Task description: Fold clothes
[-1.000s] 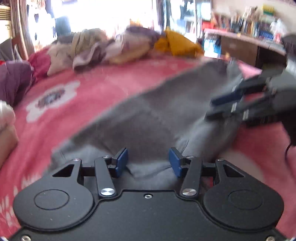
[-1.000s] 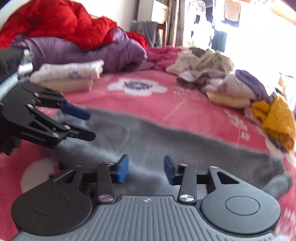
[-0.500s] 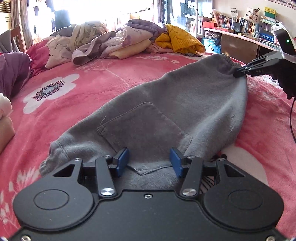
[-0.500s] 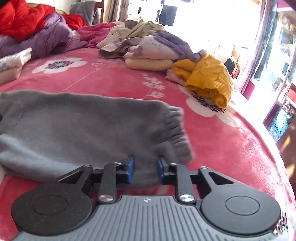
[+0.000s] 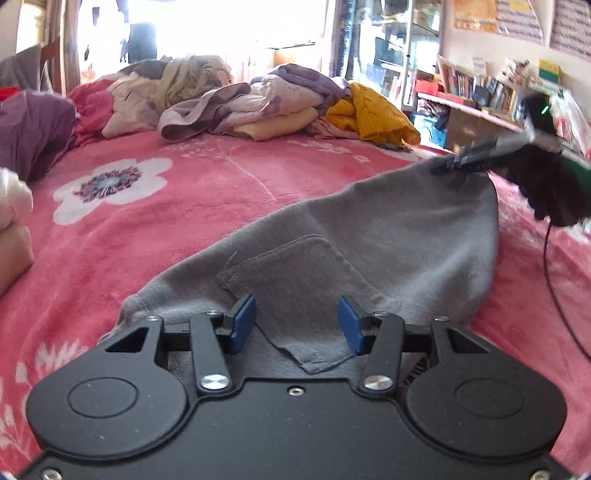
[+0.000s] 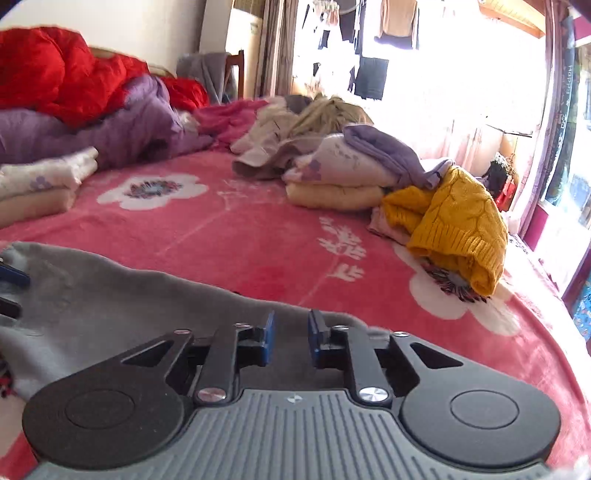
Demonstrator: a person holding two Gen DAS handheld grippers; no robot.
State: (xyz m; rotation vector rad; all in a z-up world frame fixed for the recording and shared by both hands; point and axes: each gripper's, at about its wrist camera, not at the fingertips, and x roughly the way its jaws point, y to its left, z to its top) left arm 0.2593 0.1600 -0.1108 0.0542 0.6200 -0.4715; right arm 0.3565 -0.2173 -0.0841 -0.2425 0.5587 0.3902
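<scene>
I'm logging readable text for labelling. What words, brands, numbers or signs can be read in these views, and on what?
"Happy": seemingly, running down the dark banner by the window; the letters below it are too blurred to read.
Book spines on the shelf: too small to read.
Wall posters: blurred, unreadable.
Grey trousers, left gripper, right gripper: no text.

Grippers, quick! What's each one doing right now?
Left gripper: open, fingers spread over the grey trousers, holding nothing.
Right gripper: fingers partly closed at the trousers' far end; grip cannot be told.
</scene>
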